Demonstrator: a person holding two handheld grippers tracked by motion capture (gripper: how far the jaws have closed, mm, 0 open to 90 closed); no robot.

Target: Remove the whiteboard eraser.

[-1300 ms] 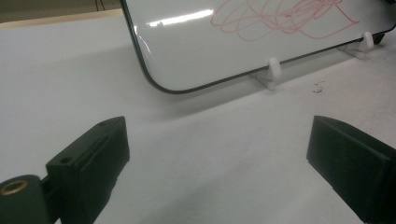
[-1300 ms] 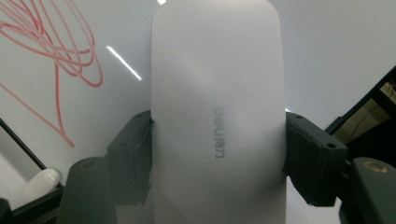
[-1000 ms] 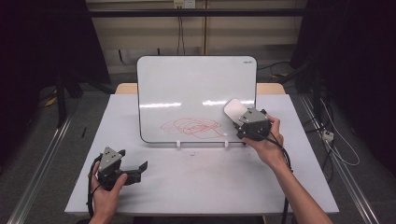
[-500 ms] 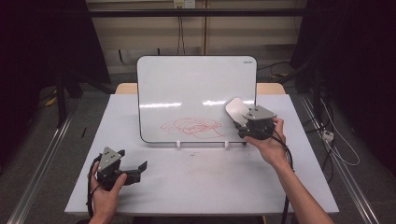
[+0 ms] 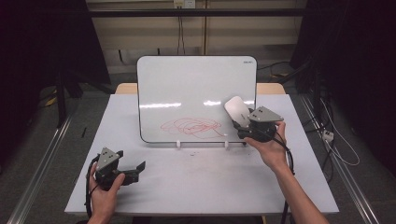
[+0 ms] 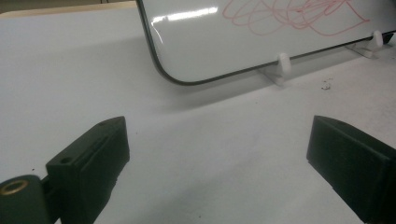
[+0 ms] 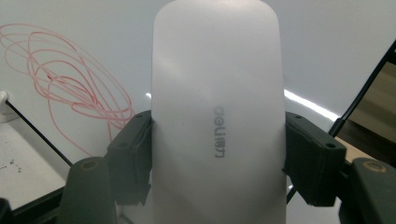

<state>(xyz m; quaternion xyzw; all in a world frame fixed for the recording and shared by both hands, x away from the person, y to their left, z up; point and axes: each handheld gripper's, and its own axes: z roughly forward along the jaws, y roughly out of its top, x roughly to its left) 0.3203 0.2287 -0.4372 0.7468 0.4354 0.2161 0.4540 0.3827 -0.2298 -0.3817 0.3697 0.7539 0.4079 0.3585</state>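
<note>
Wiping step: my right gripper (image 5: 243, 122) has its jaws clamped on the white eraser (image 7: 218, 116), held at the whiteboard (image 5: 187, 88) beside the red scribble (image 5: 192, 127); my left gripper (image 5: 133, 168) rests wide open, empty; next, sweep leftward.

Glossy whiteboard (image 5: 196, 93); matt white plastic eraser (image 7: 217, 116); matt table (image 5: 196, 177).

High view above the table's near edge, both gripper views close, sharing the whiteboard (image 5: 196, 88).
</note>
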